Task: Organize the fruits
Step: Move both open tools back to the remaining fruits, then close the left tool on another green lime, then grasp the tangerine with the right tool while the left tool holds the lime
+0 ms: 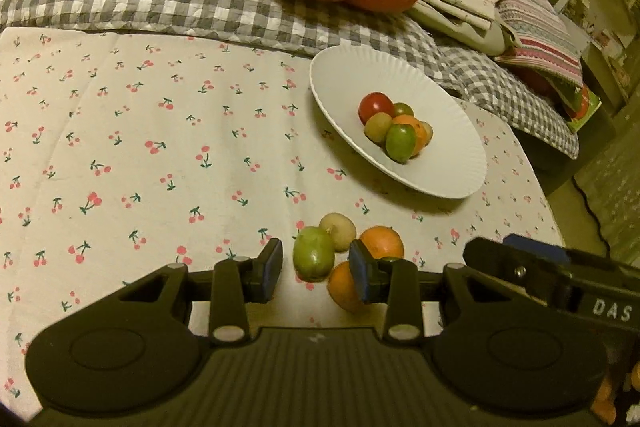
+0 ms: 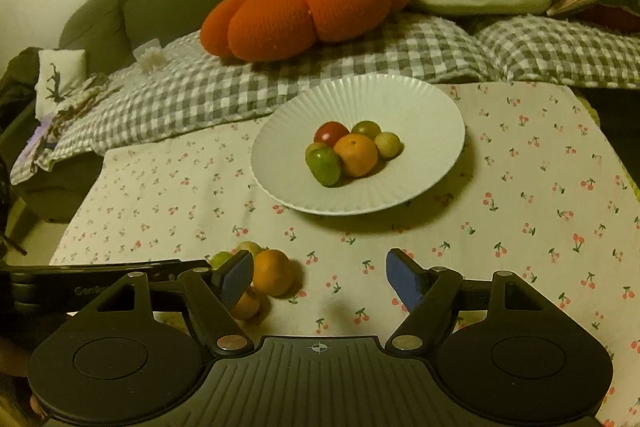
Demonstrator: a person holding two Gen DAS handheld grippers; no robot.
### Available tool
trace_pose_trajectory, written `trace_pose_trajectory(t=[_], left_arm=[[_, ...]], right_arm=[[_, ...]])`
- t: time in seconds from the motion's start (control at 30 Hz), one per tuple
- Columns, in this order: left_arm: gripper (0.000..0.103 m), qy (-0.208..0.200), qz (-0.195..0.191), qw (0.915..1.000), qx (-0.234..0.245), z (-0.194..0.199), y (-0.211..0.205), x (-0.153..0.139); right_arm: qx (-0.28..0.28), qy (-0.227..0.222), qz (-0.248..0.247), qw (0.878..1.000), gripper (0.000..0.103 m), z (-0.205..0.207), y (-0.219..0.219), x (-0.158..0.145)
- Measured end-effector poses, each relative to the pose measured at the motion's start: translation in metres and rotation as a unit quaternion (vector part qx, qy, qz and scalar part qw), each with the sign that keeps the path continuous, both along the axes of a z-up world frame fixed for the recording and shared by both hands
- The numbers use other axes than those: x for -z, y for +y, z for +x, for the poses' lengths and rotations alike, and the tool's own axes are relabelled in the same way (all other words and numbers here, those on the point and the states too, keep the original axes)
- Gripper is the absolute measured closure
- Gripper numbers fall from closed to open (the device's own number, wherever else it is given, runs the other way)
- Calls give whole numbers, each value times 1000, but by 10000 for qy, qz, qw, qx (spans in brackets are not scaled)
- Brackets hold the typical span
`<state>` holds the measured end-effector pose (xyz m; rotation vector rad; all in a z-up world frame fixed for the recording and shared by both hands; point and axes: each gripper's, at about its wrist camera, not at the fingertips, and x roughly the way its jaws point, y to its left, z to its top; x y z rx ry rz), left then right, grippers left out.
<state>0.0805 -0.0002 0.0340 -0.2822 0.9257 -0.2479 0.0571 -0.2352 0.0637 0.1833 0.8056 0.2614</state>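
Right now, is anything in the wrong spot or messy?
Yes. Four fruits lie loose on the cherry-print cloth, outside the white plate where the others are piled. Nothing looks spilled or broken.

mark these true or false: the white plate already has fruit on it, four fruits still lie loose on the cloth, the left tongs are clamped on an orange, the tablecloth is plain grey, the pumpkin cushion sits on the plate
1. The white plate already has fruit on it. True.
2. Four fruits still lie loose on the cherry-print cloth. True: a green fruit, a pale one and two oranges.
3. The left tongs are clamped on an orange. False: the pads touch nothing; the green fruit sits in the gap between them.
4. The tablecloth is plain grey. False: it is white with red cherries.
5. The pumpkin cushion sits on the plate. False: it lies on the checked blanket behind.
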Motion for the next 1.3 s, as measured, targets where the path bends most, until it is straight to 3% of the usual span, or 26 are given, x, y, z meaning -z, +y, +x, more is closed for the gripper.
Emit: trace_pose_trajectory(t=[0.3,0.4,0.7,1.13,1.3], left_arm=[[68,2,150,9999,-28,6,-10,10],[81,-20,185,9998,-18,6,-11,11],[81,57,319,9993,-182,-1,-4,3],[81,97,236,9987,-448,-7,13,-6],[81,106,227,9985,-485,-8,14,-7]], right_arm=[[-1,60,-20,10000,29,3,0,3],[-5,62,-24,10000,29,3,0,4],[42,107,-1,9999,29,7,-1,8],[-41,435,956,9945,29,21,10,31],[-46,418,899,9951,36,29,21,41]])
